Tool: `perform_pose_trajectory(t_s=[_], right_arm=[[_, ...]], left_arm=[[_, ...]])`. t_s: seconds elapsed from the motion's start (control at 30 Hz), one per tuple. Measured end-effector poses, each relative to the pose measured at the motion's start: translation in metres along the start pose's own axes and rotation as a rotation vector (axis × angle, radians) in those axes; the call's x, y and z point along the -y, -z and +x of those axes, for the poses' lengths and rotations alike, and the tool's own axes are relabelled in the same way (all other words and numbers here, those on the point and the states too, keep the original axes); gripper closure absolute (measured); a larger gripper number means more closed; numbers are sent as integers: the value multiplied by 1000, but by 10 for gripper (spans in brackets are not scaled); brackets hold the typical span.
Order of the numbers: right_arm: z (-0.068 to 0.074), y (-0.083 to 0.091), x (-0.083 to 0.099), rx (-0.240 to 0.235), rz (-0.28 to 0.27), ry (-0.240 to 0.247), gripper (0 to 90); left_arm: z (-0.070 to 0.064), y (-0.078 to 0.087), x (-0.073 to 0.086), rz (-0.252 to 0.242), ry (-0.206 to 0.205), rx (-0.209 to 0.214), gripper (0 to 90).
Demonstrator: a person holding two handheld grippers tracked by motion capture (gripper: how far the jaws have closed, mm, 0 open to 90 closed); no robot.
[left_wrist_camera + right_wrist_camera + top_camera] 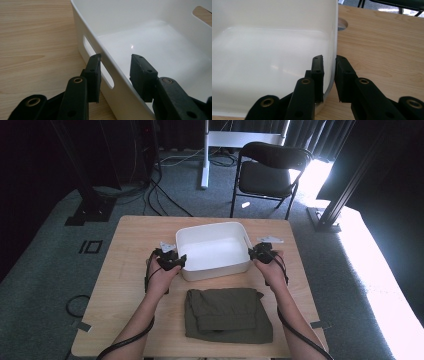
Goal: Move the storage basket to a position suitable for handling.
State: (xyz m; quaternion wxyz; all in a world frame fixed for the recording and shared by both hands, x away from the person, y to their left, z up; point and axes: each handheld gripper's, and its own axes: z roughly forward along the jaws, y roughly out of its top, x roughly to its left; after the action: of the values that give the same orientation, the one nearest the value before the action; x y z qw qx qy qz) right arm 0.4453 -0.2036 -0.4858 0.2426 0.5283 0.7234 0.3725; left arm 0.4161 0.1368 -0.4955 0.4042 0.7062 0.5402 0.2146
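Note:
A white plastic bin (pixel 214 268) stands in the middle of the wooden table (pixel 125 285). My left gripper (pixel 176 260) is at the bin's left wall near the front corner. In the left gripper view it (pixel 116 58) is open, its jaws astride that wall (pixel 81 42) just above a handle slot (pixel 107 76). My right gripper (pixel 256 253) is at the bin's right wall. In the right gripper view its jaws (pixel 329 60) close on the rim of the bin (pixel 274 17), one inside and one outside. A folded olive garment (pixel 227 316) lies in front of the bin.
A black folding chair (pixel 270 167) stands beyond the table's far edge. Next to it is a white post (pixel 205 155), with cables on the carpet. Black frame legs (pixel 330 215) flank the table. A round hole (pixel 342 24) in the tabletop lies beside the bin.

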Motion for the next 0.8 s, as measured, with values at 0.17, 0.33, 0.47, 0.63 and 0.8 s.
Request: perform_pose_trajectory(t_s=[0.17, 0.33, 0.47, 0.63, 0.8], right_arm=[[-8, 6, 5, 17, -4, -19, 783], [-17, 14, 10, 47, -3, -37, 783], [-24, 19, 14, 58, -9, -69, 783], [-30, 26, 18, 87, -10, -81, 780], [-35, 31, 21, 94, -12, -101, 778]], left_arm=[[-8, -8, -2, 5, -19, 8, 636], [-17, -17, -7, 5, -41, 26, 645], [-23, -24, -12, 6, -48, 38, 654], [-28, -34, -18, 12, -64, 45, 674], [-33, -43, -24, 10, -68, 55, 690]])
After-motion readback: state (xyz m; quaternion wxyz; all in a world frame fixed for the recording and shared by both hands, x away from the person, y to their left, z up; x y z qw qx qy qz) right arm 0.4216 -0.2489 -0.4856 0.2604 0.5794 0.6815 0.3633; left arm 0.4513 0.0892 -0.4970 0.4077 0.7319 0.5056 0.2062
